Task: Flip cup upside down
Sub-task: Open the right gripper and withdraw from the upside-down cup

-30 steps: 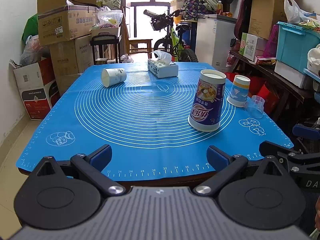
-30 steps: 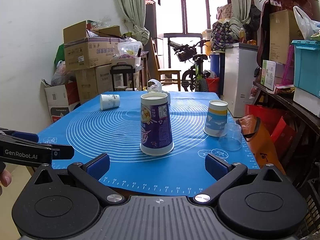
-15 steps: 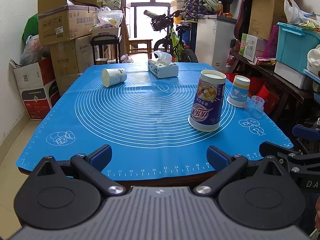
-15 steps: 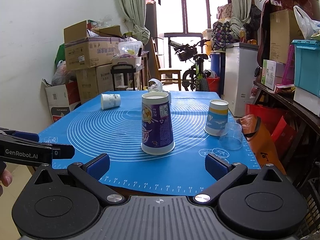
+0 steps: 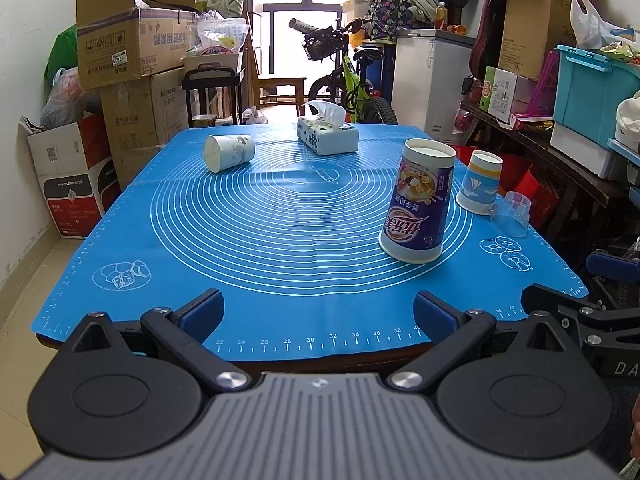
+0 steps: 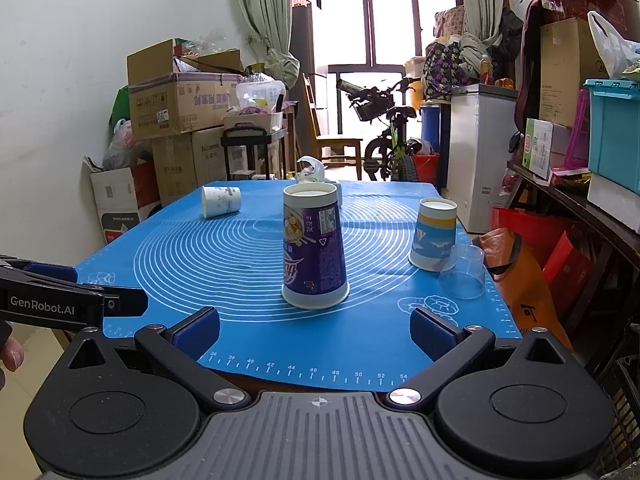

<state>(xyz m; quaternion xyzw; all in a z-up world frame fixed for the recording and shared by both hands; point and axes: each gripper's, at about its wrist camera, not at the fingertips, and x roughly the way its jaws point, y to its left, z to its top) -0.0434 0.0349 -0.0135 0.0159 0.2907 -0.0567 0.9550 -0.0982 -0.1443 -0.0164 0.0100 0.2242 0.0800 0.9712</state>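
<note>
A tall purple paper cup (image 5: 418,204) (image 6: 314,248) stands upside down on the blue mat (image 5: 260,216) (image 6: 224,256). A blue-and-white cup (image 5: 478,182) (image 6: 434,234) and a clear plastic cup (image 5: 512,216) (image 6: 462,272) stand upside down to its right. A white cup (image 5: 229,152) (image 6: 221,201) lies on its side at the far left. My left gripper (image 5: 318,312) is open and empty at the mat's near edge. My right gripper (image 6: 316,330) is open and empty, just short of the purple cup.
A tissue box (image 5: 328,134) sits at the mat's far end. Cardboard boxes (image 5: 132,52) stack at the left, shelves with bins (image 5: 592,92) at the right, a bicycle (image 5: 348,80) and a white cabinet (image 5: 432,80) behind the table.
The right gripper has drifted very slightly left, so the purple cup sits a touch more to the right in its view. The left gripper has not moved.
</note>
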